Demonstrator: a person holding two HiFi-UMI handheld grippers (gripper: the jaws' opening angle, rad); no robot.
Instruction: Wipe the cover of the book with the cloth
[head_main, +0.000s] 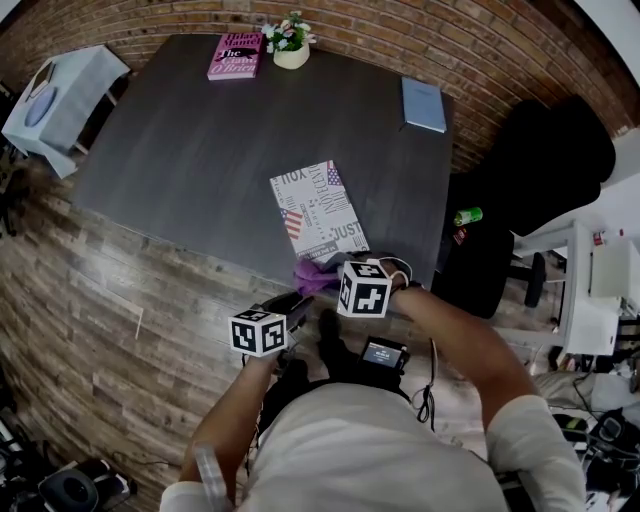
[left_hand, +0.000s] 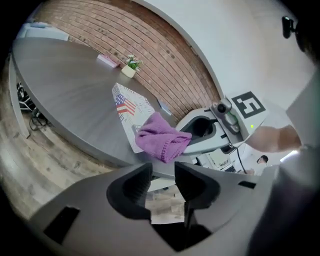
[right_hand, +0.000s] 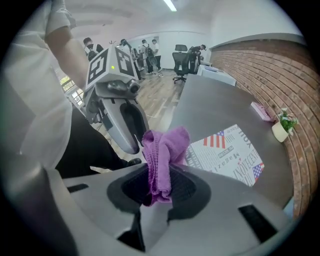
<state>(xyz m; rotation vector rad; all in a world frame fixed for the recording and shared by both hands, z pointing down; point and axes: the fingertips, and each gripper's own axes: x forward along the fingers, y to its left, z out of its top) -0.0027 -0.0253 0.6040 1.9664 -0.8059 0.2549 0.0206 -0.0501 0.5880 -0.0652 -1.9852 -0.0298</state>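
**Head view:** dark bench (head_main: 190, 150) w/ the book (head_main: 318, 210) lying flat near its front edge, printed cover up (flags, lettering). My right gripper (head_main: 330, 275) is at the book's near end, w/ the purple cloth (head_main: 312, 277) bunched at its tip. My left gripper (head_main: 292, 305) is lower-left of it, off the bench's front edge and over the wood floor (head_main: 100, 320). On the far side of the bench: pink book (head_main: 236, 55), flower pot (head_main: 291, 50) and, further right, a blue book (head_main: 424, 104). A black chair (head_main: 550, 160) stands right of the bench.

**Left gripper view:** my fingers (left_hand: 131, 190) stand apart w/ nothing btwn them, just floor showing in the gap. Ahead, the cloth hangs in a bunch from the right gripper over the book's near end. Can't tell if it touches the cover. The flower pot and pink book are small at the far edge.

**Right gripper view:** my fingers (right_hand: 185, 186) are clamped on the cloth, which stands up in a fold btwn them. The book lies beyond on the bench, to the right, cover up. The left gripper is to the left, near the cloth but apart from it.
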